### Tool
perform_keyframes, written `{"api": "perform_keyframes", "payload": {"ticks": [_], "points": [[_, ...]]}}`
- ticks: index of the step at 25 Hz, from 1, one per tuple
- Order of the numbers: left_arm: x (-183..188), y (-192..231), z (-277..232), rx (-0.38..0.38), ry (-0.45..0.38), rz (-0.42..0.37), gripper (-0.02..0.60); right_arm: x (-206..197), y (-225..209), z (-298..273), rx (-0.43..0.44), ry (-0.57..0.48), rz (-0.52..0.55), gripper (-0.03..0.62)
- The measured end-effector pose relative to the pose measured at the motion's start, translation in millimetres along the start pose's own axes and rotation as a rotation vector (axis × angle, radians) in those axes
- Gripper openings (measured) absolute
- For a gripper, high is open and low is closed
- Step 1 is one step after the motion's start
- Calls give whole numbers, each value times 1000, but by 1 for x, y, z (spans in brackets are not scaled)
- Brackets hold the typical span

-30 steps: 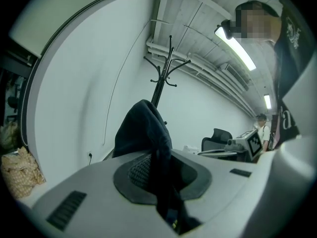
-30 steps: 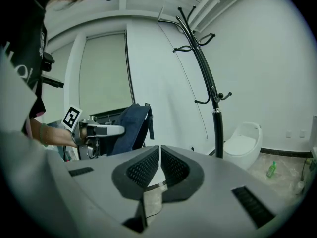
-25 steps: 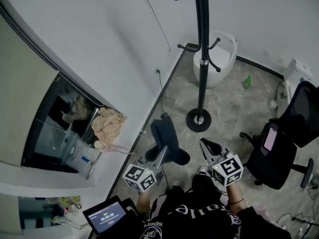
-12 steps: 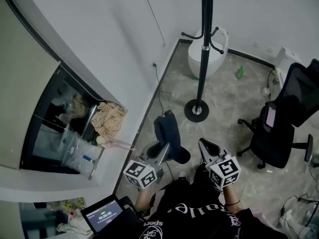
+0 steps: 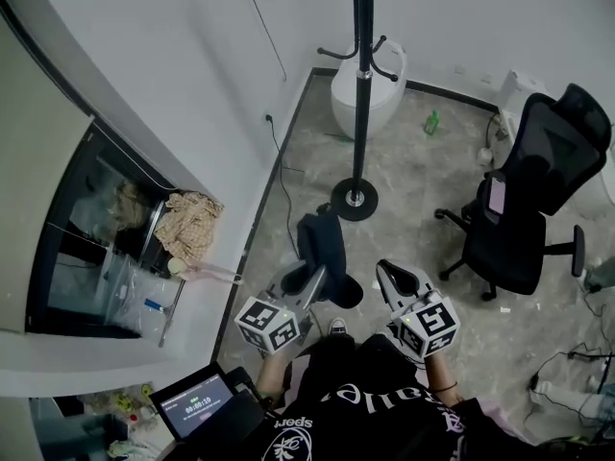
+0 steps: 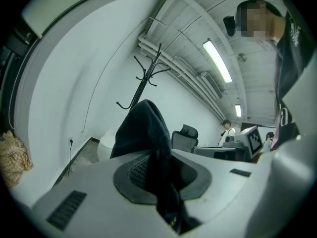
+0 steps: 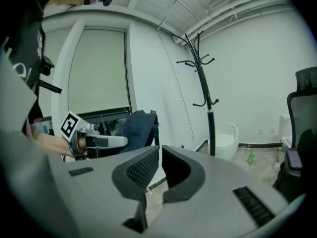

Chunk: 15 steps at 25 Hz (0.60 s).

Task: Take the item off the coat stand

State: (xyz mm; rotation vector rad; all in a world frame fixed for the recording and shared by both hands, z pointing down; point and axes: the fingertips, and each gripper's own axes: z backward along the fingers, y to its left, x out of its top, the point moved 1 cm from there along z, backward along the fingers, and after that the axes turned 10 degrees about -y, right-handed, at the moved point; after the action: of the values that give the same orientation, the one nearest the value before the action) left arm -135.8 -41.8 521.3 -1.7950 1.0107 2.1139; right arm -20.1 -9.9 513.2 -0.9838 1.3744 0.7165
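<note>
1. Well, the coat stand (image 5: 359, 94) is cut off by the head view's top edge, so its upper hooks are out of sight there.
2. I cannot tell what kind of garment the dark cloth (image 6: 141, 128) is, and its lower end vanishes between the pads.
3. It looks navy, limp and folded. It rises from my left tongs (image 5: 311, 282), which clamp it, well apart from the stand.
4. My right tongs (image 7: 159, 168) are closed on nothing.
</note>
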Motion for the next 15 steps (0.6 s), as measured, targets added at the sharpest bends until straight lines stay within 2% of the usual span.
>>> {"api": "perform_keyframes", "payload": {"ticks": [11, 15], "points": [[-13, -85, -6, -9, -18, -19, 55, 10, -6, 70, 32, -17, 1, 23], [-27, -124, 11, -4, -11, -33, 55, 4, 1, 105, 41, -22, -5, 23]]}}
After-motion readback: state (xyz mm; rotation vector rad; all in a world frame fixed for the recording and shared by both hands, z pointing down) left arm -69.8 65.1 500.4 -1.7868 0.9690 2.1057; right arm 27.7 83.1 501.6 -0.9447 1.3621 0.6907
